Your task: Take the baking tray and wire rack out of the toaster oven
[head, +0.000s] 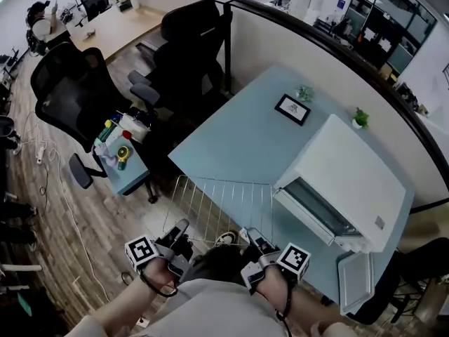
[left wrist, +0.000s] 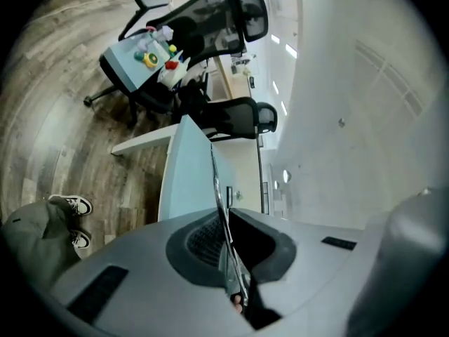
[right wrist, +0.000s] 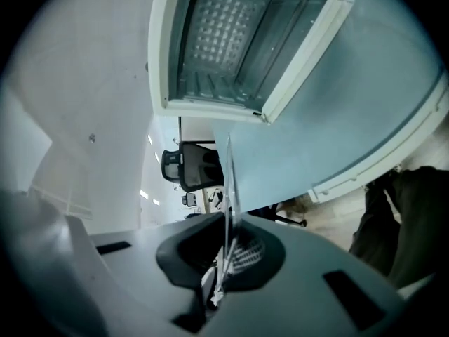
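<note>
Left gripper [head: 181,234] and right gripper [head: 254,241] are each pinching the near edge of the wire rack [head: 223,203], jaws pressed tight on the wire, one at each end. Both are riding side by side, pointing forward and slightly down. The rack is hanging past the near edge of the table [head: 231,139], partly over the floor [head: 105,223]. The baking tray [head: 356,281] is lying at the table's near right corner, just beside the open toaster oven [head: 351,181].

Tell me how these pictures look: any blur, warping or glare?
Head view: evenly lit, fairly sharp; the wide lens bows the black rail. Left gripper view: round fisheye, black corners, bent floor planks; the wire rack shows edge-on as a thin line. Right gripper view: same black corners; the table edge curves; the toaster oven interior is bright, without harsh glare.
</note>
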`<state>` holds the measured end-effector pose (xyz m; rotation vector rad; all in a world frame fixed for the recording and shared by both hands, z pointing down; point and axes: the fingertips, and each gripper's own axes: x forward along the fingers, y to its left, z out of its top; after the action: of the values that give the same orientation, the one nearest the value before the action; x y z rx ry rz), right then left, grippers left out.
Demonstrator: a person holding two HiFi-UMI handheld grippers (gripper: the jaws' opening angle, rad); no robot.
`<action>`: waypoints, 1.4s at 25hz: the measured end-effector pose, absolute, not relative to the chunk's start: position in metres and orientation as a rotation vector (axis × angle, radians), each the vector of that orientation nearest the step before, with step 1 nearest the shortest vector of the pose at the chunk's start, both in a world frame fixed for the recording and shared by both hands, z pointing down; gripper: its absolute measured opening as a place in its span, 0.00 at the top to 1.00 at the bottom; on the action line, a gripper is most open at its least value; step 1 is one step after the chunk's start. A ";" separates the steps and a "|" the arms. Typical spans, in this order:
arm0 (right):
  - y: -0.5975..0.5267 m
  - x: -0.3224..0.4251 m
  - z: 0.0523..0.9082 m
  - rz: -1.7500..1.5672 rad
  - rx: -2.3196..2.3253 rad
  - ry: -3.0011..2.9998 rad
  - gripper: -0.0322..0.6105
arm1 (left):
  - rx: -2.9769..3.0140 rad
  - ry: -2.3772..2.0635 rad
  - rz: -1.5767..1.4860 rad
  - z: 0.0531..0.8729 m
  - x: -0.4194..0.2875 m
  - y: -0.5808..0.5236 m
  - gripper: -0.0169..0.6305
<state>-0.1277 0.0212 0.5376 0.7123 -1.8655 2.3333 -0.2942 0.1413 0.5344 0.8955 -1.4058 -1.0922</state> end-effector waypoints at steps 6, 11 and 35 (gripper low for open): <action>0.005 -0.166 0.545 2.338 0.689 -1.911 0.94 | 0.896 -1.473 -1.119 0.535 -0.328 0.135 0.96; -0.018 -0.188 0.561 2.312 0.751 -1.952 0.94 | 0.924 -1.502 -1.089 0.560 -0.355 0.108 0.96; -0.111 -0.249 0.677 2.209 1.098 -1.845 0.86 | 0.829 -1.588 -0.728 0.674 -0.452 -0.030 0.90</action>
<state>-0.2495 -0.1113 0.6770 1.0985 -1.8447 2.2086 -0.4523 -0.0302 0.6745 0.8289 -1.5878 -0.7278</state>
